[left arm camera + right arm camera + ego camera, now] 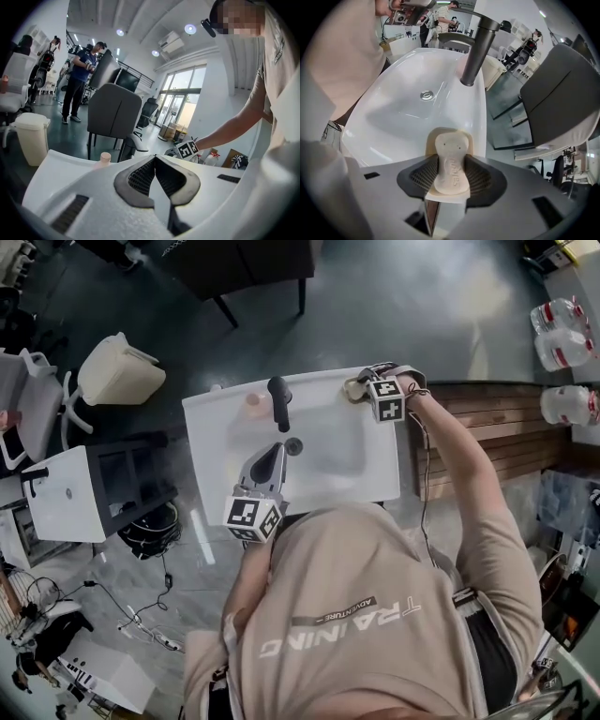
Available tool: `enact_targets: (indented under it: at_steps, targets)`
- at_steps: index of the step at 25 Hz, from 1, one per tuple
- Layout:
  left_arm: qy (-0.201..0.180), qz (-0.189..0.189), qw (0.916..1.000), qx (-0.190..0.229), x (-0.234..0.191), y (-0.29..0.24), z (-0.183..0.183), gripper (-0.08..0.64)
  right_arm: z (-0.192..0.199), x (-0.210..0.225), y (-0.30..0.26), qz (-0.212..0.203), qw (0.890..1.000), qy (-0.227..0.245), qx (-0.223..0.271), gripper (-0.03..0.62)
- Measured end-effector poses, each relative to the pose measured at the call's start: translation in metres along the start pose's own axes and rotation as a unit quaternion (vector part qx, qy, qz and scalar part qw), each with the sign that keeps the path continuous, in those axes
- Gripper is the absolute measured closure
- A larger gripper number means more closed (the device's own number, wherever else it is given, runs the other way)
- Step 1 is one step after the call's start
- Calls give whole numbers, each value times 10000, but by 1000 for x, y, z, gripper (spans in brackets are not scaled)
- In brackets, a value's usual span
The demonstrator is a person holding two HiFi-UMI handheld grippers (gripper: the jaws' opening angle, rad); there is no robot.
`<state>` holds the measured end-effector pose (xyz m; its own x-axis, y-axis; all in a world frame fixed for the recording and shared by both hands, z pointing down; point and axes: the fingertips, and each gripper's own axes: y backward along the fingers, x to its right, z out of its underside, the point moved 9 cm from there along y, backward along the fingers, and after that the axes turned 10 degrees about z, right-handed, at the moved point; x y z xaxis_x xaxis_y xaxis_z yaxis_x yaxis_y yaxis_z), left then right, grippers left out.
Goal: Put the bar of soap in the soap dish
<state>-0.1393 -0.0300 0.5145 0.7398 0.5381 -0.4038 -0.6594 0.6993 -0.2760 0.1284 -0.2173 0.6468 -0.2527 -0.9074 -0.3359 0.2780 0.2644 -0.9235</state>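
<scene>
A cream bar of soap [451,164] is clamped between the jaws of my right gripper [449,180], which is shut on it. The soap's far end hangs over a cream soap dish [470,144] on the rim of the white sink [393,117]. In the head view, the right gripper [366,381] is at the sink's far right corner, over the soap dish [353,389]. My left gripper [277,448] hovers over the sink [347,470] near the drain [293,446]. The left gripper [154,159] is shut with nothing between its pads.
A dark faucet [279,401] stands at the sink's back rim, with a small pink bottle [253,399] beside it. A wooden bench [497,427] lies to the right, a white cabinet [75,493] and a cream bin [117,371] to the left. A person [79,70] stands far off.
</scene>
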Motion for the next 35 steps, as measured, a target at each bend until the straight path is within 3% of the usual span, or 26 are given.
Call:
enact_targets:
  at_steps: [7,13,16,18,20,23,27,32,35]
  targets:
    - [94,-7,10000,13,0,7,1,549,-4,0,0,8,10000,67,37,423]
    - [39,181,9998,24,0,9,-3,551,-4,1,17,131,9998,-172,-1,423]
    - [-70,311,9995,43,-1,11,-9,549,-6,0,33,303,9971,-684,150,423]
    - [-145,390,9991,45,-2,12,-11,549,-4,-1,44,400,9896,-1346,311,424]
    - [-202,451,9988,37,-3,13,-11,550,-1,-5,55,508,9764,-2040,495,432]
    - [-297,548,9981,27,-5,15,-9,550,-2,-18,74,636,9545,-2807,784,558]
    - [-243,607,9979,32,-12,17,-8,550,-11,-47,94,845,9180,-3750,971,575]
    - [-349,649,9972,123,-18,24,-22,550,-41,-73,125,1809,8498,-4838,1052,578]
    - [-598,618,9962,96,-17,26,-34,550,-68,-82,148,2062,8060,-5329,1544,578]
